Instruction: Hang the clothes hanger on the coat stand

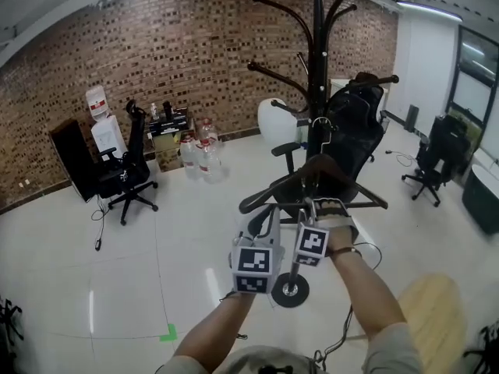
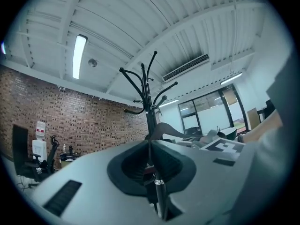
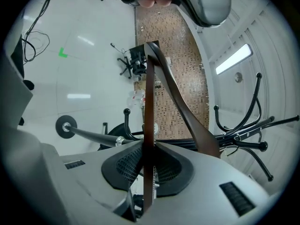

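Jaws: both clenched on the hanger [image 1: 323,176], the right on its bar.
Hanger: aloft, near the stand [image 1: 316,45], not on it.
Risk: the hook [image 1: 323,128] misses a branch [image 1: 277,74], or bumps it and twists loose.

Coat stand [image 1: 316,68] is dead ahead of you, its base [image 1: 290,291] on the floor just below yr grippers. Hanger [image 3: 149,97] sits betw. you & the pole: left gripper [image 1: 265,218] on its left side, right gripper [image 1: 321,207] on its right. Desk chair [image 1: 355,123] is right behind the stand. Second chair [image 1: 129,174] is far left, w/ water dispenser [image 1: 100,123] behind it by the wall [image 1: 179,61]. Bottles [image 1: 201,150] stand betw. that chair & the stand. Third chair [image 1: 435,154] is far right.
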Available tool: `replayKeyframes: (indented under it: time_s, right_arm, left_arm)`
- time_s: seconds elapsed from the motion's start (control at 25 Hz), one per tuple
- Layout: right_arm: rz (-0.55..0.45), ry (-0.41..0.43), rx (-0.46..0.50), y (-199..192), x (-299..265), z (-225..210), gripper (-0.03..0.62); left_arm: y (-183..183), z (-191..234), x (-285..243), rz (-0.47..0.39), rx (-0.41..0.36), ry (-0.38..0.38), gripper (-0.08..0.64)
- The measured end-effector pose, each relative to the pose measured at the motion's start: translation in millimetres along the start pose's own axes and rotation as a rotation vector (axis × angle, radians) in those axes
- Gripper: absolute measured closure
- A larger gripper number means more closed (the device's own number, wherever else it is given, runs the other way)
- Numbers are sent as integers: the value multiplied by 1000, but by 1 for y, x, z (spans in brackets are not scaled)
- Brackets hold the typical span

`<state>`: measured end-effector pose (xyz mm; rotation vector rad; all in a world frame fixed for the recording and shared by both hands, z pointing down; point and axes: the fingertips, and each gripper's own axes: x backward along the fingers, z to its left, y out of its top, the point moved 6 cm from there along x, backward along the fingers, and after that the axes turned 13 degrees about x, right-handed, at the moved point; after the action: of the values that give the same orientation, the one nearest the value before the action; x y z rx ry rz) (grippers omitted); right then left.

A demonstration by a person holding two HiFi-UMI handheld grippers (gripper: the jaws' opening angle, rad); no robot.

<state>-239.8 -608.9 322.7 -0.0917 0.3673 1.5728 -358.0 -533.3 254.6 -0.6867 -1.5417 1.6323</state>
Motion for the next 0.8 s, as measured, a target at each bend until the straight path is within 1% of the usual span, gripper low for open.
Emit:
replayKeyframes:
  time_s: [0.08,0.16,0.32,0.44,0.56,0.64,0.76,0.8]
  right_arm:
    - [6,11,1,-17,-3,12,540]
    - [9,22,5,-27,-6,22,540]
    - [25,48,16,-34,-25,28,540]
    - [25,37,17,-37,-43,24,540]
    - [20,37,20,-42,-49,25,540]
    - [8,31,14,-44,-51,24,541]
    - [-17,20,-12,-42,-52,23,540]
    - [-31,18,-24,-40,-50,22,530]
  left_arm:
    - [-8,-17,-9,-2,18,-8,544]
    - [-16,-25,-15,6,2,-3,543]
    - [-25,-23,-27,23,19,11,543]
    - [-30,-18,-37,40,42,20,543]
    - [-38,-21,-41,58,22,29,543]
    - [-40,-24,-43,61,23,32,544]
    - [-41,-25,-41,62,26,36,543]
    - [-39,-25,-40,59,22,37,543]
